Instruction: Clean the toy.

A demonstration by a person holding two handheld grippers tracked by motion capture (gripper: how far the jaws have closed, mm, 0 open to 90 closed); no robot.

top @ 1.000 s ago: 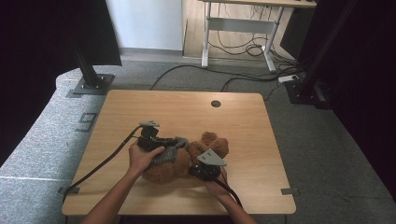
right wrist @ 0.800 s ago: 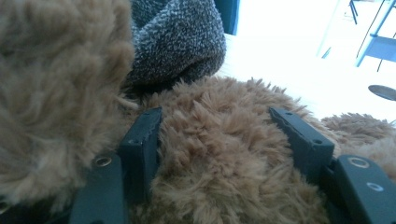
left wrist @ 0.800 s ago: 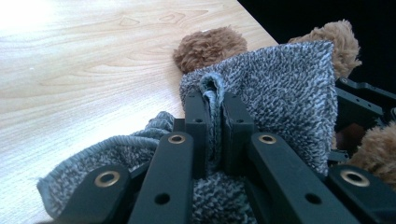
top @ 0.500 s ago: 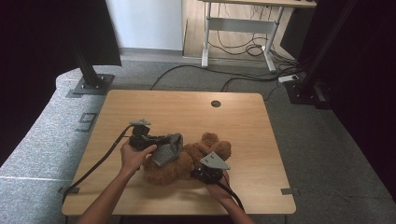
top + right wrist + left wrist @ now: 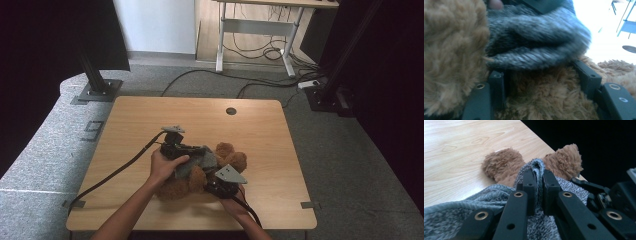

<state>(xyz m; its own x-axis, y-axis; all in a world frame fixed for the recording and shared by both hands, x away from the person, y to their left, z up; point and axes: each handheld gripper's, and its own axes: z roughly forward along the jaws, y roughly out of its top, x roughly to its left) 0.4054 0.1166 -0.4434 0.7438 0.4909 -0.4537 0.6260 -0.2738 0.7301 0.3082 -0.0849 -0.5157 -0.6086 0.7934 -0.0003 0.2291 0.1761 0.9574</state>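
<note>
Evenly lit wooden table point(image 5: 150, 125) under soft overhead light with dark surroundings at both sides; the right gripper view is blurred close up, its bright background washed out by glare.

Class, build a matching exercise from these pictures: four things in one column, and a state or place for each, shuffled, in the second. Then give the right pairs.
Column one:
1. left gripper
2. right gripper
3. teddy bear
4. round hole

Column two:
A. lies on the table, brown and furry
B. jaws pinched on a fold of the grey knitted garment
C. in the tabletop near its far edge
D. jaws set wide around brown fur

Pairs: 1-B, 2-D, 3-A, 4-C
</note>
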